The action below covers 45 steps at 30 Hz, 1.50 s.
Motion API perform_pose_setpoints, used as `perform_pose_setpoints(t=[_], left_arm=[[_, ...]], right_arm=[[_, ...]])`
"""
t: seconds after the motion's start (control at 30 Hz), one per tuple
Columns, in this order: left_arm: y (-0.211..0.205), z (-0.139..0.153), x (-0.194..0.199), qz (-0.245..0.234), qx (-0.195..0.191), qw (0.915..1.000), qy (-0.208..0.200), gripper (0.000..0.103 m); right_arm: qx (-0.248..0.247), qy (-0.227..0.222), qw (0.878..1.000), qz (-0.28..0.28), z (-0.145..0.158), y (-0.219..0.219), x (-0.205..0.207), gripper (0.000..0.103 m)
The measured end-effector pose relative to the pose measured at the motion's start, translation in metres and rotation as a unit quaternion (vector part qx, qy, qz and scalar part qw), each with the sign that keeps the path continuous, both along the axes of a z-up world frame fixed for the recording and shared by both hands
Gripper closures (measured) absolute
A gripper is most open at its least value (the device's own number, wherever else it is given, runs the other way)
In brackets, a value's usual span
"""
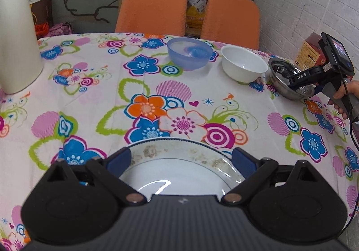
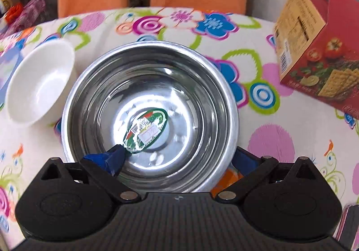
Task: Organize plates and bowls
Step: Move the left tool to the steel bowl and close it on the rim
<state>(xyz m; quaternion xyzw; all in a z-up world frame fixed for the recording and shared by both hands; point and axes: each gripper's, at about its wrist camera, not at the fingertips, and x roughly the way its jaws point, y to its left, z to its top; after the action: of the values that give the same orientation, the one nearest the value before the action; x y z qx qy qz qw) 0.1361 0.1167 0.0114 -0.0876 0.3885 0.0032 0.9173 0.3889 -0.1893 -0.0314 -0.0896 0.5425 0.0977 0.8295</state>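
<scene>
The steel bowl [image 2: 149, 116] sits upright at the right side of the table, a green oval sticker [image 2: 145, 131] on its floor; the right gripper [image 2: 177, 159] hangs over its near rim with its fingers spread wide, the left blue pad [image 2: 107, 159] dipping inside the bowl and the right one outside the rim, neither clamped on the wall; a hand [image 1: 341, 99] holds this gripper's handle. Just left of the steel bowl stands the white bowl [image 2: 38, 85], and further left the translucent blue bowl [image 1: 190, 53], all three in a row near the far edge. The plate [image 1: 179, 170] lies at the near side; the left gripper [image 1: 180, 161] is above it, fingers wide apart on either side, not gripping. A red cracker box [image 2: 318, 44] stands far right; a white jug [image 1: 18, 33] stands far left; the floral tablecloth [image 1: 89, 98] covers the table; two orange chairs [image 1: 152, 6] stand beyond.
</scene>
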Motion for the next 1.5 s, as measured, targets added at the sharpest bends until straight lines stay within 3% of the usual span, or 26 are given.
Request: perform_pose_setpoints(t=[0.13,0.33,0.43,0.53,0.7,0.83,1.0,1.2,1.5], left_arm=[[-0.013,0.006,-0.006,-0.018,0.015,0.9997,-0.010,0.009],[-0.030,0.022,-0.003,-0.054,0.020,0.9981,-0.020,0.009],[-0.044,0.032,0.012,-0.081,0.022,0.9962,-0.025,0.009],[-0.058,0.039,0.040,-0.098,0.016,0.9948,-0.023,0.008],[-0.088,0.030,0.107,-0.110,-0.027,0.9936,0.008,0.008],[-0.115,0.006,0.160,-0.093,-0.061,0.9926,0.049,0.008],[-0.135,-0.022,0.198,-0.072,-0.063,0.9920,0.082,0.009],[-0.143,-0.037,0.208,-0.071,-0.056,0.9914,0.095,0.011],[-0.154,-0.039,0.205,-0.066,-0.015,0.9943,0.082,0.015]], right_arm=[[0.012,0.021,0.999,0.031,0.000,-0.002,-0.025,0.014],[0.040,0.008,0.997,0.062,0.008,-0.008,-0.065,0.014],[0.045,-0.030,0.997,0.055,0.016,-0.016,-0.081,0.014],[0.090,-0.084,0.992,0.027,0.028,-0.033,-0.094,0.014],[0.135,-0.130,0.982,-0.013,0.026,-0.050,-0.100,0.014],[0.136,-0.130,0.982,-0.029,0.008,-0.052,-0.092,0.014],[0.127,-0.123,0.984,-0.023,-0.012,-0.044,-0.080,0.013],[0.065,-0.155,0.985,0.026,-0.022,-0.026,-0.082,0.013],[0.073,-0.179,0.981,0.025,-0.025,-0.026,-0.086,0.012]])
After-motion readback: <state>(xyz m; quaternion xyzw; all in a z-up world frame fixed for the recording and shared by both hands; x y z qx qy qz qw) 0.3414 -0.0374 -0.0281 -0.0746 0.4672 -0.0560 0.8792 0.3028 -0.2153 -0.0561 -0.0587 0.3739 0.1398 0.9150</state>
